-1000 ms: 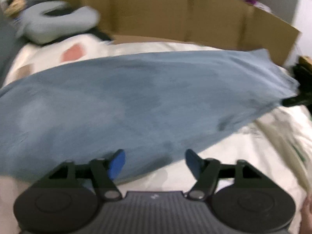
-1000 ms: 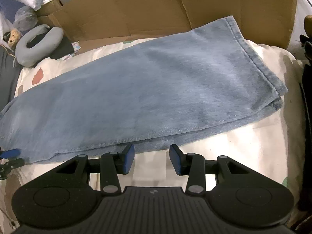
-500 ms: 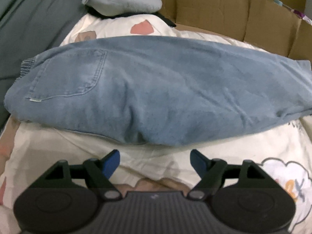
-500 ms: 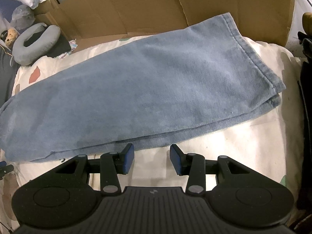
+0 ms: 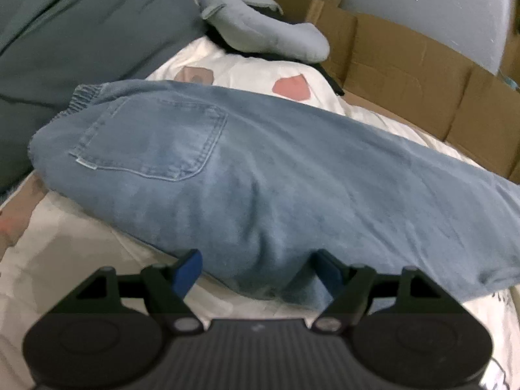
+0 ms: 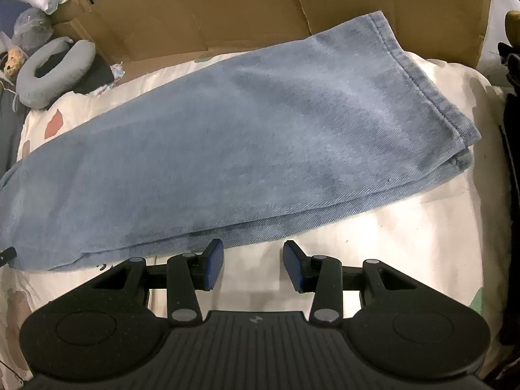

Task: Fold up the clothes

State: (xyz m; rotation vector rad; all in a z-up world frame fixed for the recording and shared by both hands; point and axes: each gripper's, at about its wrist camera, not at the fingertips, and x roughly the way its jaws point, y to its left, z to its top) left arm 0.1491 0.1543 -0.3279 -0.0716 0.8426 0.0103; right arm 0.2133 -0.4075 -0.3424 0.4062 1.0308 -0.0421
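Bed (image 6: 406, 227) with printed cream cover carries the jeans (image 6: 243, 136), already folded lengthwise leg on leg, hems at the right end, waistband and back pocket (image 5: 152, 139) at the left. Crosswise folds remain, by my reading. Left hand-held gripper (image 5: 256, 269): jaws wide, closing slightly, denim bulging between them, not visibly pinched. Right hand-held gripper (image 6: 253, 265): half open, empty, just short of the jeans' near edge.
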